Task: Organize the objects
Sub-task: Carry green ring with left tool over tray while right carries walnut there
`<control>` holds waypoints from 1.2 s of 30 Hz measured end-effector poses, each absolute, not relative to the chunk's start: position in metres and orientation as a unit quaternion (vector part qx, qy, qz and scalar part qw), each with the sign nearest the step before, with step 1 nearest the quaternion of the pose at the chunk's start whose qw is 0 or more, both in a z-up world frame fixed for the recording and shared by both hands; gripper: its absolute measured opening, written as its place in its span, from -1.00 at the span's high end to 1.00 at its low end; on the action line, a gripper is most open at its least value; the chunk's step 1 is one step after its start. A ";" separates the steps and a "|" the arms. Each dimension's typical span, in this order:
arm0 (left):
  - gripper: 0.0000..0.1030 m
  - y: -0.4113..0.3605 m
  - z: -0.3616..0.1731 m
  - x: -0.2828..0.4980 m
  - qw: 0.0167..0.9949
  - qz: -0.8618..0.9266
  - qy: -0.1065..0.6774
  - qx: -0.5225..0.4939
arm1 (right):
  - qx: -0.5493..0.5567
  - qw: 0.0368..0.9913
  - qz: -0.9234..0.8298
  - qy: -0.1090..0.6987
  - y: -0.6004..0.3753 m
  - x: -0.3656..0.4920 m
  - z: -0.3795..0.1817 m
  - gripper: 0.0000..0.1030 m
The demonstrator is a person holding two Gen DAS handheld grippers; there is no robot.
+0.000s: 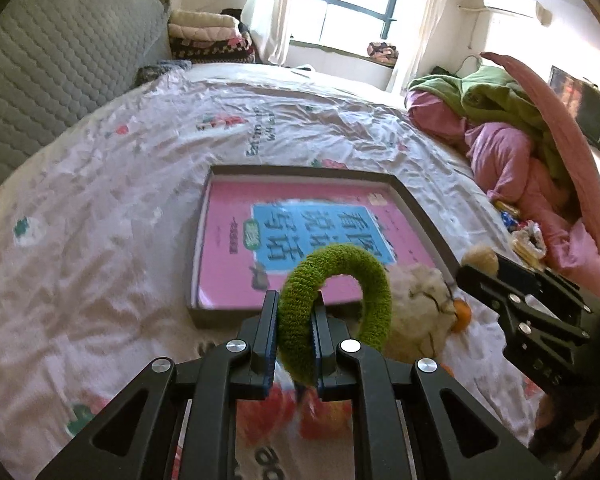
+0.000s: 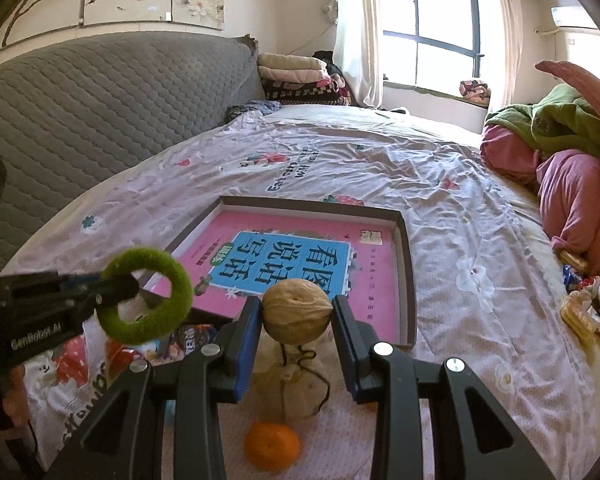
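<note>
Left gripper point(image 1: 294, 332): nearest the left wrist camera, its two black fingers are clamped on one side of a fuzzy green hair tie point(image 1: 340, 292); the rest of the ring stands free above and to the right of the fingertips.
Right gripper point(image 2: 296, 318): nearest the right wrist camera, its blue-padded fingers squeeze a walnut point(image 2: 297, 312) from both sides, holding it clear of the bed.
Below the grippers: an orange mandarin point(image 2: 271, 446) and a pale cloth pouch point(image 2: 296, 384) with a dark drawstring lie on the bed sheet point(image 2: 460, 216); a printed snack bag point(image 2: 76, 376) lies to the left.
Just ahead: a shallow open box point(image 2: 407, 264) with dark walls rests on the sheet, and a pink book point(image 2: 376, 280) with a blue title panel covers its floor.
Step in hand, as a judgement: both items seem headed for the box.
Doing it well: carry each item past the near wall before letting go, lower the walnut close to the book so it does not roll, and set the hair tie flat, apart from the walnut.
Risk: the grippers sit side by side and could bump over the box.
Far right: a heap of pink and green bedding point(image 1: 512, 128), with small wrapped snacks point(image 2: 584, 304) at its foot.
Far back: a grey quilted headboard point(image 2: 100, 96), folded blankets point(image 2: 296, 80), then a bright window point(image 2: 428, 28).
</note>
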State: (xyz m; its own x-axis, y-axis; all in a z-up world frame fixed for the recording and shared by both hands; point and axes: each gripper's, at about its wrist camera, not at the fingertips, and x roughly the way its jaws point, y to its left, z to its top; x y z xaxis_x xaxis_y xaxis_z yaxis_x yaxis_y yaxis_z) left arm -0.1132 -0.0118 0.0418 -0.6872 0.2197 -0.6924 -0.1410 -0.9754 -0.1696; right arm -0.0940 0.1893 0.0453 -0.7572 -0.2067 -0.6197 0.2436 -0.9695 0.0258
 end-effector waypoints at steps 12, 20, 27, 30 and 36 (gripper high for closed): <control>0.73 -0.030 0.026 -0.170 0.085 0.913 -0.043 -0.396 | 0.343 0.110 -0.932 0.037 0.205 -0.145 0.032 0.29; 0.73 -0.034 -0.003 -0.198 0.083 0.897 -0.047 -0.431 | 0.390 0.107 -0.914 0.026 0.217 -0.186 -0.003 0.29; 0.72 -0.036 -0.016 -0.205 0.080 0.894 -0.050 -0.439 | 0.412 0.102 -0.905 0.030 0.218 -0.195 -0.021 0.29; 0.72 -0.036 -0.021 -0.208 0.079 0.890 -0.049 -0.447 | 0.426 0.097 -0.899 0.036 0.217 -0.199 -0.029 0.29; 0.71 -0.037 -0.030 -0.215 0.076 0.884 -0.050 -0.458 | 0.431 0.096 -0.897 0.029 0.217 -0.201 -0.034 0.29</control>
